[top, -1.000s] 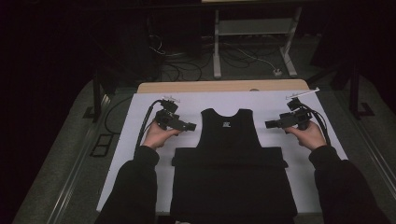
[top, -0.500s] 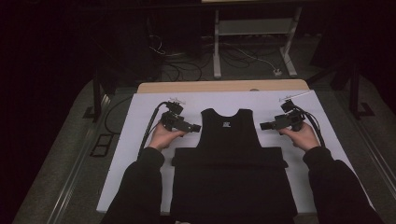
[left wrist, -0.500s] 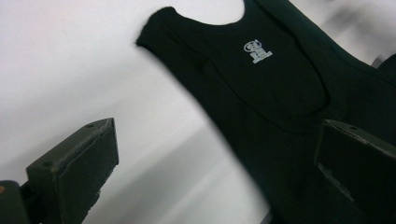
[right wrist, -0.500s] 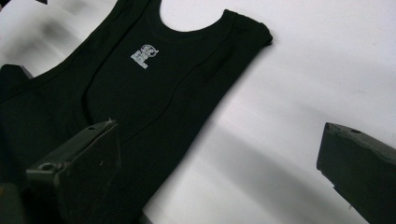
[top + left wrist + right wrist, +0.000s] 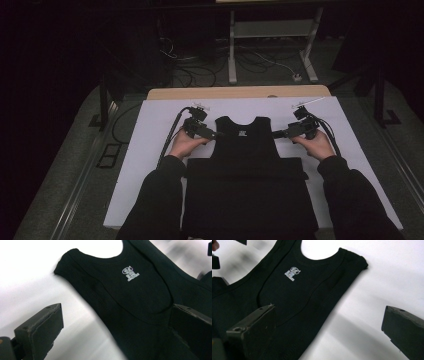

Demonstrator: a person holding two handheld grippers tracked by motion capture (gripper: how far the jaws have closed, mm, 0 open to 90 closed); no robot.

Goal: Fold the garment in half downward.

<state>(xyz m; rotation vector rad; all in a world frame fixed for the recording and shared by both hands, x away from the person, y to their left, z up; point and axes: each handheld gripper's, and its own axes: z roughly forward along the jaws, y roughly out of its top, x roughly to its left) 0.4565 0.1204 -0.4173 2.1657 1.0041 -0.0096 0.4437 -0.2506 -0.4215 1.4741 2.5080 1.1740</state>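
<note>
unreadable white logo (image 5: 130,273) inside tank top (image 5: 140,302)

Both grippers' fingers (image 5: 37,330) (image 5: 252,330) wide apart, low.

A black sleeveless knit tank top (image 5: 246,175) lay flat on the white-covered worktop (image 5: 150,130), neck end pointing away from the person. Its scooped neckline sat between two broad shoulder straps, and a small white printed label (image 5: 130,273) showed inside the back of the neck, just below the neckline. The lower part had been folded up across the body, forming a wider dark band with a straight upper edge across the chest. The armholes curved inward on both sides, edged with stitched binding. The fabric looked smooth, with only faint creases.
</note>
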